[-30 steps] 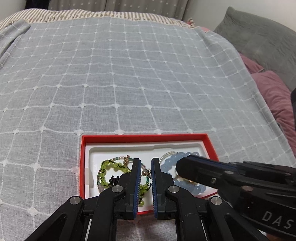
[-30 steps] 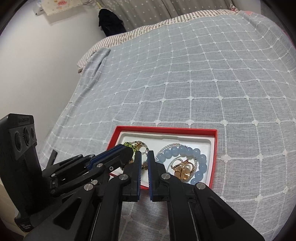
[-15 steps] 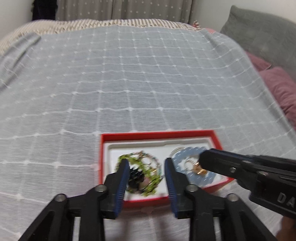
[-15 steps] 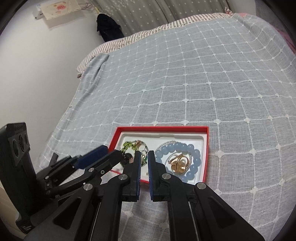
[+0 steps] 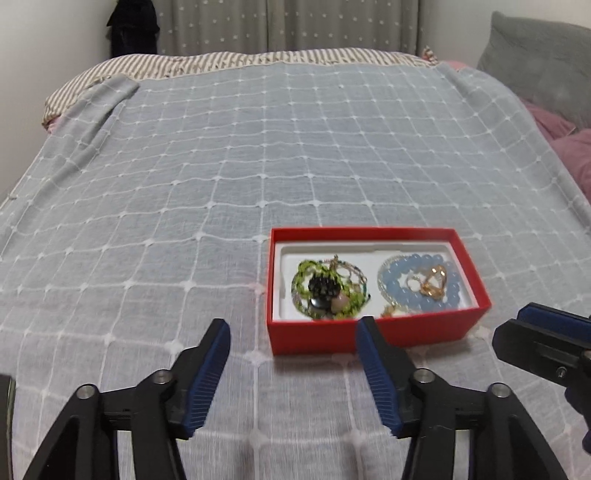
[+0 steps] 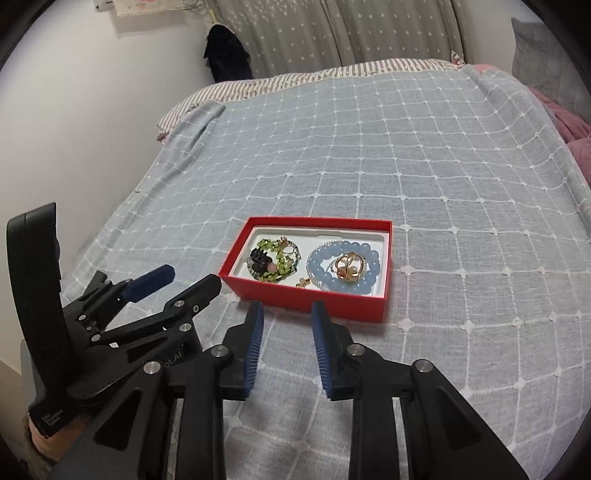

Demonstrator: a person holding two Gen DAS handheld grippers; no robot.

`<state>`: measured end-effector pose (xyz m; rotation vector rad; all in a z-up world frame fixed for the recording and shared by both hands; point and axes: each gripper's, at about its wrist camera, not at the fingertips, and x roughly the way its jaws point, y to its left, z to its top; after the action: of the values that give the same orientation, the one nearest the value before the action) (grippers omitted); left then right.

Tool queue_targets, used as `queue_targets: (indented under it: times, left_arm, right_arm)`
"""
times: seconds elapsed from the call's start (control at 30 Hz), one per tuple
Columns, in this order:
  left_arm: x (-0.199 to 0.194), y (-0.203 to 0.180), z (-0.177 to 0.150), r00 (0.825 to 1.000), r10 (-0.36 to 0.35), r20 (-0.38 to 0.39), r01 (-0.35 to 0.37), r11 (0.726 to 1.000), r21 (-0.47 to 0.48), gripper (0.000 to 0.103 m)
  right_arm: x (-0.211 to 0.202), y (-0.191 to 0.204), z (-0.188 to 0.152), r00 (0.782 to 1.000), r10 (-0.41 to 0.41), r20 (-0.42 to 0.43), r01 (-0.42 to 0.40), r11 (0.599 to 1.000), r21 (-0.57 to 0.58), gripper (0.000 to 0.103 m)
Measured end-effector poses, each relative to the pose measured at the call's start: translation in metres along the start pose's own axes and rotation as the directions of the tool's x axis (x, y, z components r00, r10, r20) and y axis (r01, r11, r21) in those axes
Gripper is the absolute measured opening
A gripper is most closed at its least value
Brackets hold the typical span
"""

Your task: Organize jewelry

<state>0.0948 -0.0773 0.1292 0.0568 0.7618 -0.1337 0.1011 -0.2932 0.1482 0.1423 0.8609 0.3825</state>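
A red box with a white liner lies on the bed. Inside it, a green bead bracelet with dark pieces sits left; a blue bead bracelet with gold rings sits right. My left gripper hovers just short of the box's near wall, its jaws opening with nothing between them. My right gripper is also pulled back before the box, jaws opening and empty.
A grey checked bedspread covers the bed. Grey and pink pillows lie at the right. A white wall runs along the left side, and curtains hang behind the bed.
Both grippers have drawn back out of the box toward the near side and spread their jaws. The jewelry stays in the box.
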Motion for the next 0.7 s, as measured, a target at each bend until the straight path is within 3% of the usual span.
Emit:
queue_targets:
  times: [0.13,0.23,0.3,0.37,0.5,0.6,0.7]
  left_arm:
    - [-0.017,0.003,-0.013,0.999,0.031,0.024,-0.031,1.0,0.005,0.071]
    - [-0.028,0.007,-0.023,0.999,0.019,0.035,-0.019,1.0,-0.009,0.08]
    - [-0.035,0.009,-0.029,0.999,0.009,0.039,-0.009,1.0,-0.02,0.085]
    - [-0.04,0.009,-0.034,0.999,0.018,0.051,-0.017,1.0,-0.019,0.088]
    - [-0.048,0.003,-0.04,0.997,0.021,0.074,-0.022,1.0,0.018,0.095]
    - [-0.051,0.001,-0.044,0.994,0.062,0.094,-0.065,0.998,0.026,0.099]
    - [-0.046,0.005,-0.045,0.996,0.059,0.068,-0.06,0.998,0.012,0.101]
  right_arm:
    - [-0.015,0.006,-0.013,0.999,-0.037,0.028,0.038,0.999,-0.03,0.039]
    - [-0.026,0.007,-0.022,0.998,-0.035,0.043,0.036,0.999,-0.025,0.057]
    - [-0.032,0.007,-0.027,0.998,-0.038,0.044,0.039,0.999,-0.021,0.075]
    - [-0.035,0.007,-0.032,0.997,-0.067,0.038,0.068,0.998,-0.016,0.083]
    - [-0.038,0.01,-0.04,0.995,-0.088,0.042,0.089,0.996,-0.027,0.088]
    - [-0.038,0.017,-0.044,0.991,-0.119,0.068,0.123,0.991,-0.052,0.094]
    - [-0.037,0.019,-0.046,0.984,-0.159,0.085,0.165,0.984,-0.066,0.099]
